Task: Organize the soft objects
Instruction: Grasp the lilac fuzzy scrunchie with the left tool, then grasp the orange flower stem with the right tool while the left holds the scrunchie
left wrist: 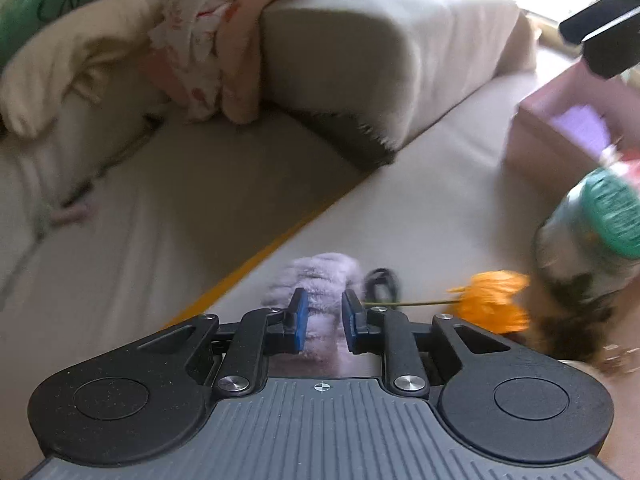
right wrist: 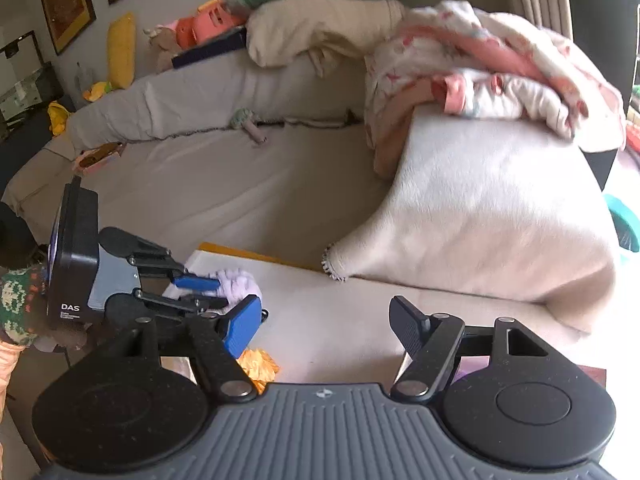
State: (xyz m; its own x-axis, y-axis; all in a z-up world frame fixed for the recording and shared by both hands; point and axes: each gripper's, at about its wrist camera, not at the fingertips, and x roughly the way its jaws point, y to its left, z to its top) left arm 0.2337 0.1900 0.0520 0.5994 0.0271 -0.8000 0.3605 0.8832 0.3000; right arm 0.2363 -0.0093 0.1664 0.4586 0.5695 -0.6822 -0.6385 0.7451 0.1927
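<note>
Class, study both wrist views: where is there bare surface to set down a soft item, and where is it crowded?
Free: the sofa seat between the back cushions and the draped armrest. Crowded: beside the left gripper, by the lavender fluffy item, orange flower and pink box.

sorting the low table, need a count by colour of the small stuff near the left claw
purple: 1, fluffy cloth between the fingers of the left claw
orange: 1, flower
black: 1, hair tie
total: 3
</note>
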